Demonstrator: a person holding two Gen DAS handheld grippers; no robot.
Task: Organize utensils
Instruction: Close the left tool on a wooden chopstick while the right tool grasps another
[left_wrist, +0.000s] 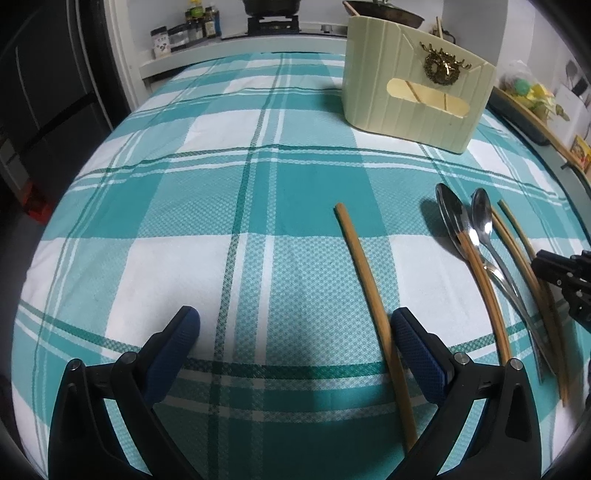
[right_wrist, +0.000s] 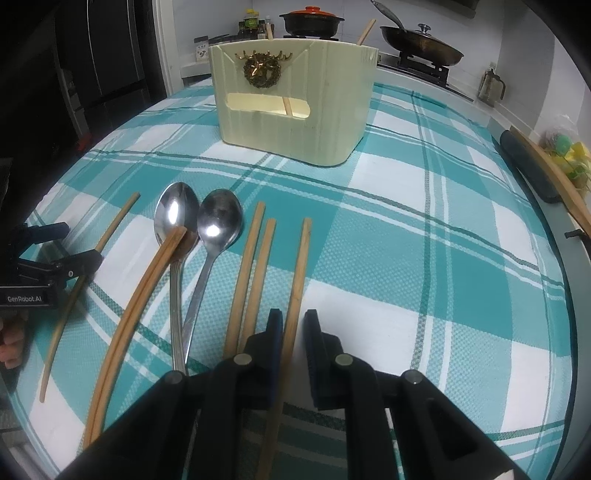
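Chopstick pickup underway near the worktop's front edge: right gripper clamps it, left gripper gapes empty; next, carrying it into the holder.

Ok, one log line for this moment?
left hand-held gripper: open, beside lone chopstick | right hand-held gripper: nearly shut around rightmost chopstick, grip unconfirmed | spoons: untouched

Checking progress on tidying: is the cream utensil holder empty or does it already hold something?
Not empty: the utensil holder shows a chopstick through its front slot.
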